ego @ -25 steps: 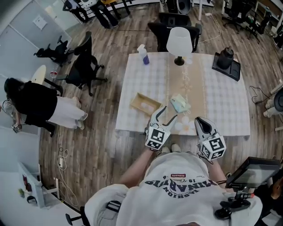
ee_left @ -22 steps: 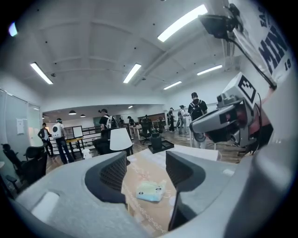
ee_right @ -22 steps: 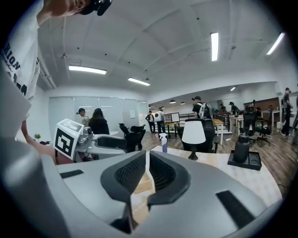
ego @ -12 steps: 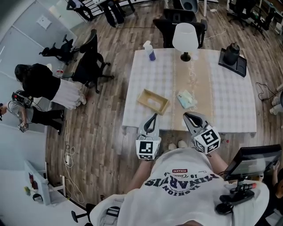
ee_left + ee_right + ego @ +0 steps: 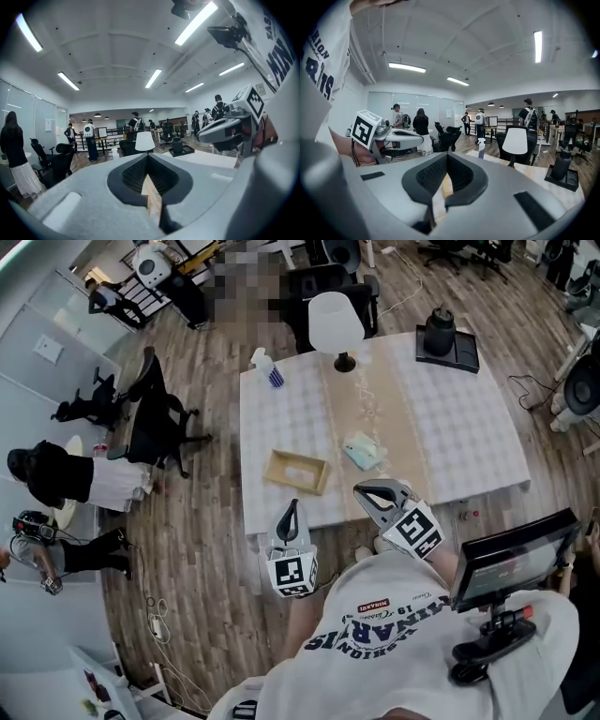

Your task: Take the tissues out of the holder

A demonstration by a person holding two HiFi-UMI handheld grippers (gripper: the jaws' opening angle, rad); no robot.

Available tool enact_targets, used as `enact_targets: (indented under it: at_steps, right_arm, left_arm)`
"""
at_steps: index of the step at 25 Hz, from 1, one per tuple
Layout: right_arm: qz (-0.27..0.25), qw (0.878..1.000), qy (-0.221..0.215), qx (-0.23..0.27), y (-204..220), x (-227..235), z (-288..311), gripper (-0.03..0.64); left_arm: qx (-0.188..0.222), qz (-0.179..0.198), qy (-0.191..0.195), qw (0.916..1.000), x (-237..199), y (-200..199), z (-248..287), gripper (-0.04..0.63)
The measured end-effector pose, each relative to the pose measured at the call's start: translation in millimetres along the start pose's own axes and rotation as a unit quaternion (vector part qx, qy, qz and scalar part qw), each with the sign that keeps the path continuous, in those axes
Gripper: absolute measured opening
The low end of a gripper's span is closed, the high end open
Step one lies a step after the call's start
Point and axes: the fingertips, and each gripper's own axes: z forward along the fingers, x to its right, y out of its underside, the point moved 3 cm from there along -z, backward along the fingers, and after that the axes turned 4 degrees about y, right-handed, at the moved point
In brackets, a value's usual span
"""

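L gripper [image 5: 292,506] held low in front of torso, approx level; jaws have just been closing, tips now meet w/ nothing between; R gripper [image 5: 362,491] beside it, apart, pointing fwd; jaws together, empty; both forearms tucked near body.

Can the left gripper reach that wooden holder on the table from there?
Probably yes: the wooden holder lies just ahead of the left gripper, nothing between them. Its jaws, just closed on nothing, must reopen.
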Motion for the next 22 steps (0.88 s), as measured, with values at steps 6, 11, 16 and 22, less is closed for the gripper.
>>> enact_targets:
  at_steps: [6,11,16,22]
  right_arm:
    - [0.012,1.000,0.006,0.002,1,2,-5,0.006]
    - [0.008,1.000,0.007,-0.002,2,-1,-6,0.008]
    - [0.005,1.000,0.011,-0.005,1,-5,-6,0.006]
    - [0.016,1.000,0.011,-0.010,-1,-21,-6,0.006]
  left_arm:
    - [-0.006,-0.009,0.014,0.9998,2,3,2,0.005]
    - [-0.007,-0.024,0.018,0.9995,-3,9,-1,0.005]
    - [0.011,-0.039,0.028,0.9988,-11,8,-7,0.005]
    - [0.010,-0.036,0.049,0.9981,-19,7,-19,0.005]
